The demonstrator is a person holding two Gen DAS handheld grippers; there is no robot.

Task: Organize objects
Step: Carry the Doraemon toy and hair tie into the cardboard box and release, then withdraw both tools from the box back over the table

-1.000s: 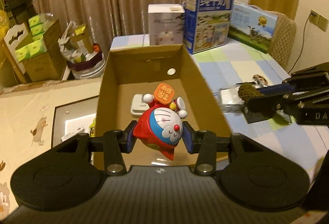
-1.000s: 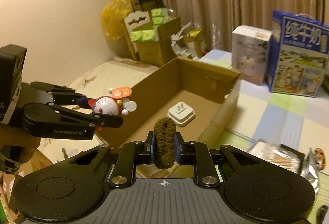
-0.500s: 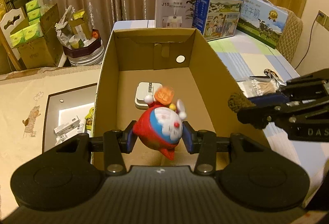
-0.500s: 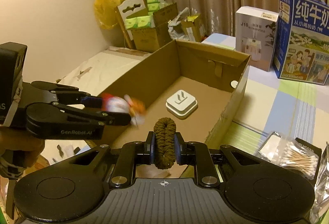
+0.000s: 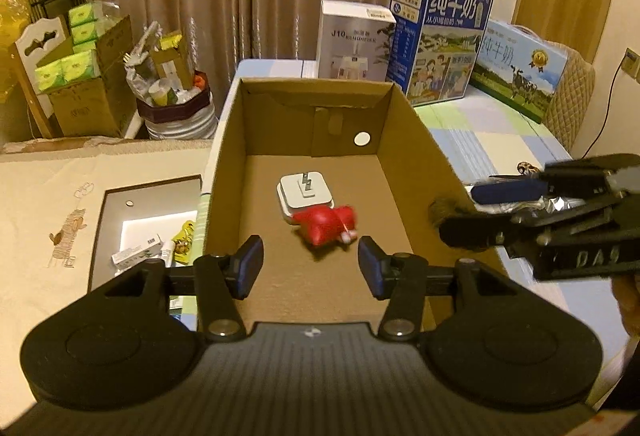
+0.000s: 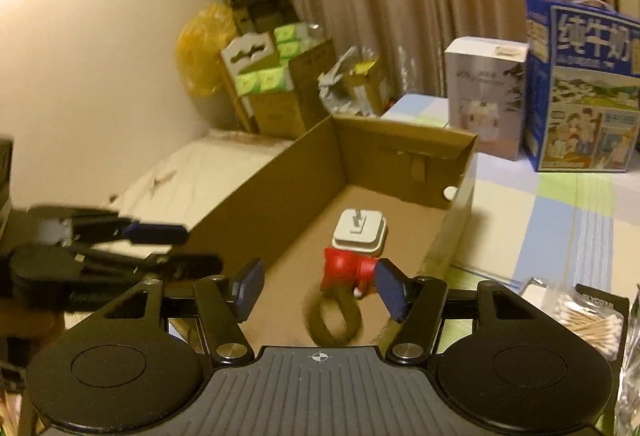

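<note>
The box [image 5: 224,172] is used as the landmark here. It's open-topped, with plain cardboard walls all round, and most of its floor is bare; the only crowded bit is the middle. A white charger [image 5: 305,194] is seen lying flat on the floor about mid-box, prongs up. The red toy [image 5: 326,226] is found just on the near side of the charger, touching or nearly touching it, blurred in both views, so how it's lying can't be made out. In the right wrist view a brown braided loop [image 6: 334,320] is seen nearer still, its top end against the toy [image 6: 346,268], also blurred.

The left gripper [image 5: 310,268] is held over the box's near end with its fingers spread wide and nothing between the pads [image 5: 248,266]. The right gripper [image 6: 318,288] is likewise spread wide and holds nothing; the loop sits between its fingers without being touched by them. From the left wrist view the right gripper [image 5: 456,212] is seen at the box's right wall, near the rim.

Beyond the box's far wall a white carton [image 5: 354,32] and a blue milk carton [image 5: 438,40] are stood on the table [image 5: 488,140]. A cotton swab pack [image 6: 588,324] is seen to the right of the box.
</note>
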